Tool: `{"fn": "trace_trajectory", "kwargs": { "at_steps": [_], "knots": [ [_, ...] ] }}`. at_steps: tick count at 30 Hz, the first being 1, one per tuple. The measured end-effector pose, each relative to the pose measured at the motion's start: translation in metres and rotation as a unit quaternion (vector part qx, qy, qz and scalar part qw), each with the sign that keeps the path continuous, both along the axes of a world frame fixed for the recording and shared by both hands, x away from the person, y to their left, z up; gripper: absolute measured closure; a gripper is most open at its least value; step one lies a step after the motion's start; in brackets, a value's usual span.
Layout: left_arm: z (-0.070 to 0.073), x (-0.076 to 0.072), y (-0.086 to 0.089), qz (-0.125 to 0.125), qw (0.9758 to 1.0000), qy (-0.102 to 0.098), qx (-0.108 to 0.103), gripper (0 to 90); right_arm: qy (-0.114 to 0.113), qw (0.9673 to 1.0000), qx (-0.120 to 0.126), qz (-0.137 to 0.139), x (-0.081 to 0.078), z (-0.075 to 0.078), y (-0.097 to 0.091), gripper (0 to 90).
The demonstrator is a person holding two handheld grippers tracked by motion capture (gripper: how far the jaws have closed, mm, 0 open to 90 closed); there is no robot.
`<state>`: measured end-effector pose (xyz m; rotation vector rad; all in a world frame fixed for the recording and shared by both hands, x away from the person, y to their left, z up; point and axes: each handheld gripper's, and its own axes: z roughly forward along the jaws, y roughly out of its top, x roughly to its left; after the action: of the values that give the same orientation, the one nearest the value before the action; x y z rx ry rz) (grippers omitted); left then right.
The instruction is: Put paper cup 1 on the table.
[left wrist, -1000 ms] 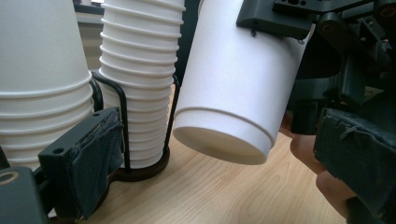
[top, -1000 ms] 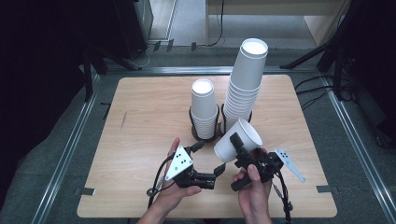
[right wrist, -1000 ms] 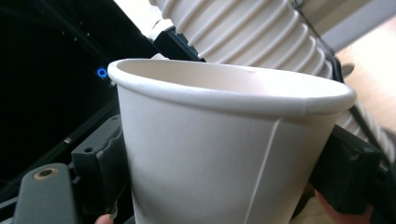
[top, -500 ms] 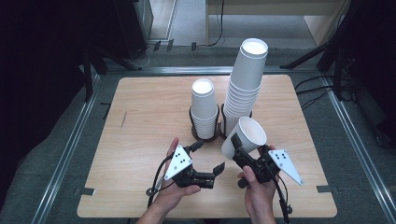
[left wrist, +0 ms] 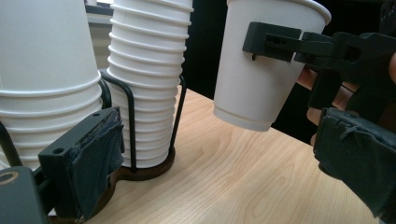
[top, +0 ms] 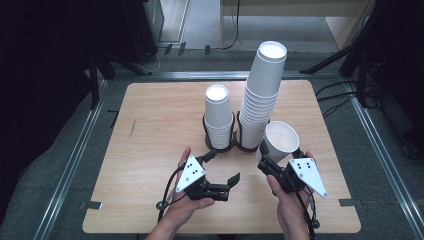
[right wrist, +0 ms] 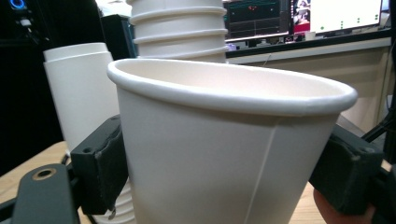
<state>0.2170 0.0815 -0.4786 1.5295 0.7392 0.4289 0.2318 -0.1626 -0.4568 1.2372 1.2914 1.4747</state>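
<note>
On the wooden surface [top: 150, 125] a tall stack of cups [top: 262, 95] and a shorter stack [top: 219, 117] stand in a black wire holder [top: 235, 145]. Just right of them, a single paper cup [top: 280, 141] hangs upright above the surface, clamped between the right tool's [top: 267, 160] jaws. The left tool [top: 222, 167], held low nearby, gapes wide and empty.

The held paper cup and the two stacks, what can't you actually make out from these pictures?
- Held paper cup: its base is cut off by the bottom edge of the right gripper view.
- Tall stack: top cut off by the left gripper view's upper edge.
- Short stack: cup count unreadable in the high view, rims too small.
- Wire holder: far side hidden behind the stacks.
</note>
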Motion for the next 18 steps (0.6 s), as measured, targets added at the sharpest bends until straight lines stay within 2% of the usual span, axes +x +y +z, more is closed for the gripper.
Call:
{"fn": "trace_trajectory", "kwargs": {
  "at_steps": [5,7,8,12,16,17,18],
  "knots": [
    [-0.001,0.001,0.001,0.006,1.0000,0.002,0.004,2.3,-0.004,0.9994,-0.018,-0.029,0.009,0.001,-0.017,15.6],
    [-0.001,0.001,0.002,0.008,1.0000,0.004,0.004,2.3,-0.004,0.9993,-0.019,-0.031,0.010,0.001,-0.019,15.6],
    [-0.001,0.001,0.002,0.008,0.9999,0.006,0.006,0.0,-0.006,0.9986,-0.030,-0.043,0.015,0.002,-0.025,15.5],
    [-0.001,0.001,0.002,0.012,0.9999,0.006,0.009,0.0,-0.006,0.9977,-0.037,-0.056,0.023,0.001,-0.034,15.4],
    [-0.001,0.001,0.002,0.018,0.9997,0.008,0.016,0.0,-0.023,0.9960,-0.062,-0.059,0.035,-0.002,-0.041,15.1],
    [-0.001,0.001,0.002,0.021,0.9995,0.012,0.019,0.0,-0.020,0.9962,-0.059,-0.060,0.041,-0.004,-0.046,15.0],
    [-0.001,0.001,0.002,0.021,0.9995,0.012,0.019,0.0,-0.020,0.9962,-0.059,-0.060,0.041,-0.004,-0.046,15.0]
  ]
}}
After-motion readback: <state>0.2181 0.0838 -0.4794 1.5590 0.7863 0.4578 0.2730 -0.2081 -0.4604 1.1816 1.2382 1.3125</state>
